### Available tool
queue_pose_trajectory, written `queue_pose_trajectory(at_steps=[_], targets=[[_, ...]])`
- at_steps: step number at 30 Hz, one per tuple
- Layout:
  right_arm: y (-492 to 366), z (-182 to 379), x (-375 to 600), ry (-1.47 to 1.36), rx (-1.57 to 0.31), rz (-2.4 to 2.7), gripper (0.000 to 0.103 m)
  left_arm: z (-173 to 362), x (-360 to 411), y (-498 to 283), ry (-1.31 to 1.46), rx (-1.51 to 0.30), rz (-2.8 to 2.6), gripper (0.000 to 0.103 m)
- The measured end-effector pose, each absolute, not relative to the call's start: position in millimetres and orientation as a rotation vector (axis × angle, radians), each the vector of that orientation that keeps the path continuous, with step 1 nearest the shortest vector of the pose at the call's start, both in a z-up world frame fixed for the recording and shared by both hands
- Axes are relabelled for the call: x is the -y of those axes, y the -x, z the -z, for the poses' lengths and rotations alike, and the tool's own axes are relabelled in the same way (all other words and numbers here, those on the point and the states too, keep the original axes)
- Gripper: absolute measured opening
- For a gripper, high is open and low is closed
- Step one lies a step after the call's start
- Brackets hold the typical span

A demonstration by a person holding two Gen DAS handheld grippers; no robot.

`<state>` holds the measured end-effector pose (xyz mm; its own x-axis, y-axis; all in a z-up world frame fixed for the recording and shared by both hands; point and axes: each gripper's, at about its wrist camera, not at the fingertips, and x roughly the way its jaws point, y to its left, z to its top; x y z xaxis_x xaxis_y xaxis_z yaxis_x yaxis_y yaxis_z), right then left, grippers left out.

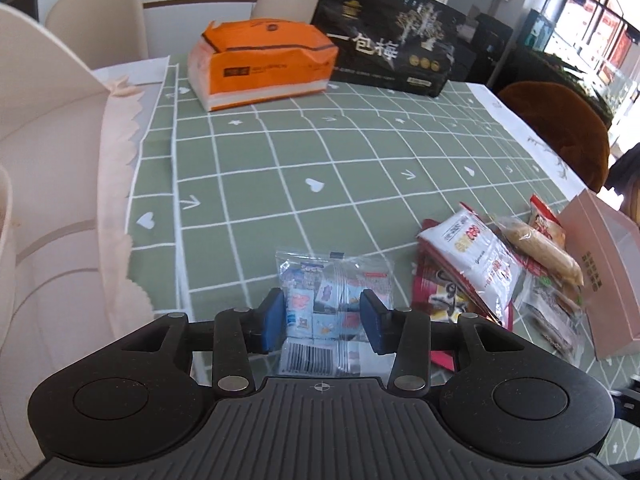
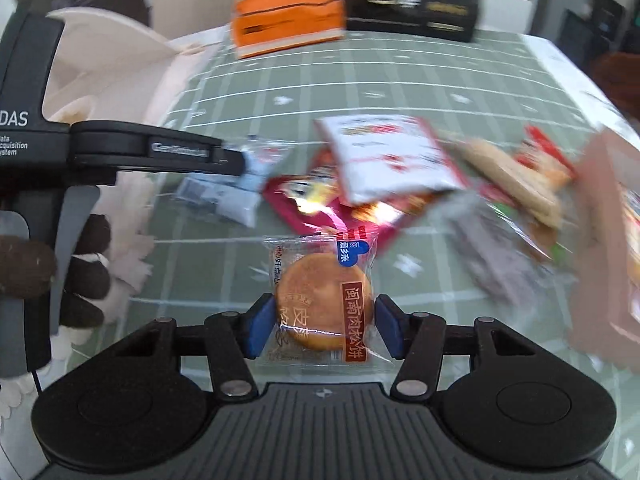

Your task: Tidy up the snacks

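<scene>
In the left wrist view a clear packet of small blue and pink sweets (image 1: 324, 292) lies flat on the green checked tablecloth (image 1: 320, 152). My left gripper (image 1: 324, 320) stands open astride it, a blue pad at each side. The right wrist view shows that same left gripper (image 2: 236, 162) over the sweets packet (image 2: 240, 192). My right gripper (image 2: 322, 326) is shut on a round golden pastry in a clear wrapper (image 2: 320, 304), held sharp above the blurred table. A pile of snack packets lies to the right, topped by a white packet (image 1: 480, 264) (image 2: 388, 156).
A pink open box (image 1: 608, 276) stands at the right edge beside the pile. An orange tissue pack (image 1: 260, 64) and a tall black bag (image 1: 388, 40) stand at the far side. A cream container with a frilled cloth (image 1: 60, 128) fills the left. A dark-gloved hand (image 2: 80, 276) holds the left gripper.
</scene>
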<state>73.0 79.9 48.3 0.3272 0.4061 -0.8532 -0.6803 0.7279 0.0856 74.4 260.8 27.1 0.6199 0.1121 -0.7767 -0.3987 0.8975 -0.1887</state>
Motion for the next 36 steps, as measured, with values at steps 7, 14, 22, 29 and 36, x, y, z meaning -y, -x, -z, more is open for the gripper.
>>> queue_pose_trajectory(at_steps=[7,14,22,29,36], targets=[[-75,-48,20,0.257,-1.011,-0.534,0.055,-26,-236,-85,0.281,-0.883,-0.245,0.052],[-73,-34,126,0.188,-1.043,-0.298,0.055,-22,-207,-53,0.270,-0.889,-0.113,0.053],[-70,-22,159,0.114,-1.045,-0.233,0.065,-27,-200,-57,0.347,-0.882,-0.217,0.052],[-62,-13,162,0.068,-1.016,-0.186,0.088,-22,-175,-94,0.296,-0.920,-0.245,0.074],[-61,-9,167,0.080,-1.025,-0.199,0.096,-16,-150,-89,0.124,-0.908,-0.203,0.067]])
